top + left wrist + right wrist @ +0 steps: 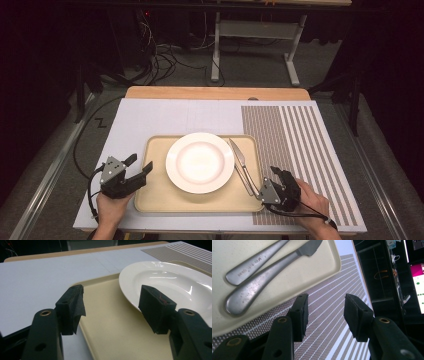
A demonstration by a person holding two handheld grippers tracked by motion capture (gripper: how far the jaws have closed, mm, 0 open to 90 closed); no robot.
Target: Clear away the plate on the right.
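Approach step judged in hand, nothing grasped yet. Right gripper (278,176) is held just off the tray's right edge, jaws spread and empty over the striped mat (329,315). The knife (238,154) and a second utensil (249,265) are seen side by side on the tray (155,192), right of the white plate (200,162). Left gripper (139,165) is held spread over the tray's left edge. Next move: right jaws to be brought across a handle. White board on a wooden table; dark room, cables behind.

Table (150,112) with beige tray (155,190)
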